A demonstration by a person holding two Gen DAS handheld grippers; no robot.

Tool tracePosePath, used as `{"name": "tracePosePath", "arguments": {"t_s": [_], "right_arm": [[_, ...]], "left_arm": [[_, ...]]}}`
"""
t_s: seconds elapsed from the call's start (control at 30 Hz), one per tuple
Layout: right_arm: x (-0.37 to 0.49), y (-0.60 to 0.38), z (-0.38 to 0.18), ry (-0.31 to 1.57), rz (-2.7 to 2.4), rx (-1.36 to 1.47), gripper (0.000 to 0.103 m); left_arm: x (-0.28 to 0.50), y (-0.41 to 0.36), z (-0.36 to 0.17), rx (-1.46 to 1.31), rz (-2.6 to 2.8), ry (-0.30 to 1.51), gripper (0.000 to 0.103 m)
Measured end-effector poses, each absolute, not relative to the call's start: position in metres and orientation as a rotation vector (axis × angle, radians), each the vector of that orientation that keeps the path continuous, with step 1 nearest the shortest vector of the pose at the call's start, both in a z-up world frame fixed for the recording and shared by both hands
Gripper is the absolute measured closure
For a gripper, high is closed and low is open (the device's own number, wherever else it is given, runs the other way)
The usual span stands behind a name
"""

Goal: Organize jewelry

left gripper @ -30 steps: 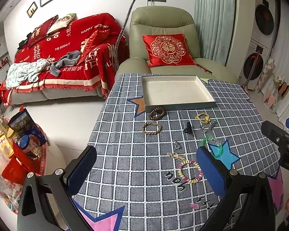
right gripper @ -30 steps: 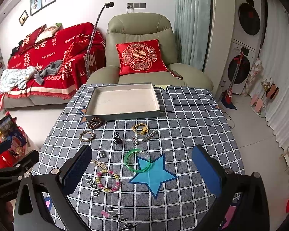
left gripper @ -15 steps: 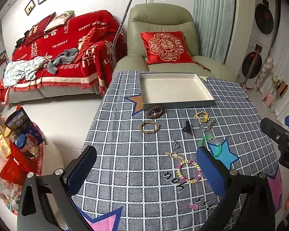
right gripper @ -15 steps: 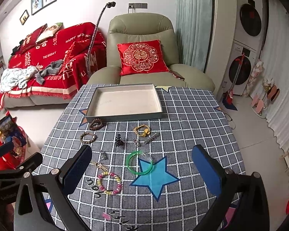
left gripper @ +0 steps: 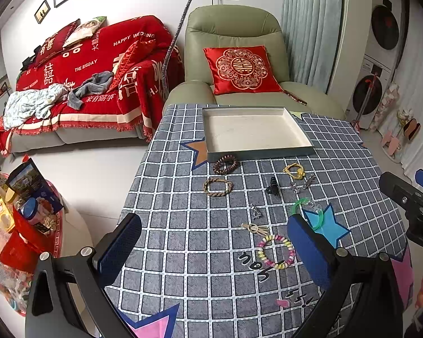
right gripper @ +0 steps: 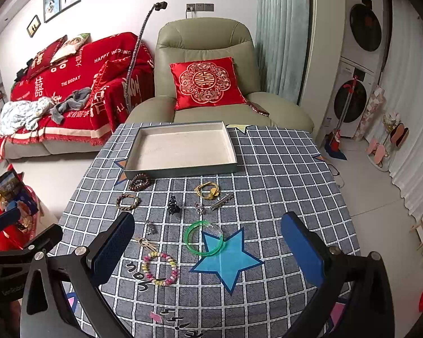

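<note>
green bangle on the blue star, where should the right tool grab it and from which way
Pinch the green bangle across its band on the near rim, coming from above with one finger inside the ring and one outside. It lies flat on the tablecloth, so no side edge stands up. Its far rim touches a clear piece, so avoid that side.

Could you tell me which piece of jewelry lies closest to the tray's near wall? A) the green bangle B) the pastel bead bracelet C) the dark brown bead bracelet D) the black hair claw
C: the dark brown bead bracelet lies right at the tray, its near wall; the others lie further toward the grippers.
</note>
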State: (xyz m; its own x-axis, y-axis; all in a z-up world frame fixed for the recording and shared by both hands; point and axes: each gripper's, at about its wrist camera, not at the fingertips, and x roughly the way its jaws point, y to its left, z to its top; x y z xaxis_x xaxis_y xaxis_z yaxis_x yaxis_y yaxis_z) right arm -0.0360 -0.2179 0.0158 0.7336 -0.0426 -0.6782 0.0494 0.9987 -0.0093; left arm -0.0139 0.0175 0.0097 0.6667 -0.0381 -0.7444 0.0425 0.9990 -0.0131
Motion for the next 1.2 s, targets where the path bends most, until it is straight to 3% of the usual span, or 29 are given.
{"name": "tracePosePath", "arguments": {"t_s": [1.2], "right_arm": [[-0.0379,-0.2216,0.0143,0.749,-0.063,0.016,0.0]], "left_arm": [[-0.0159,0.0157,0.0079,0.013,-0.051,0.839,0.0]]}}
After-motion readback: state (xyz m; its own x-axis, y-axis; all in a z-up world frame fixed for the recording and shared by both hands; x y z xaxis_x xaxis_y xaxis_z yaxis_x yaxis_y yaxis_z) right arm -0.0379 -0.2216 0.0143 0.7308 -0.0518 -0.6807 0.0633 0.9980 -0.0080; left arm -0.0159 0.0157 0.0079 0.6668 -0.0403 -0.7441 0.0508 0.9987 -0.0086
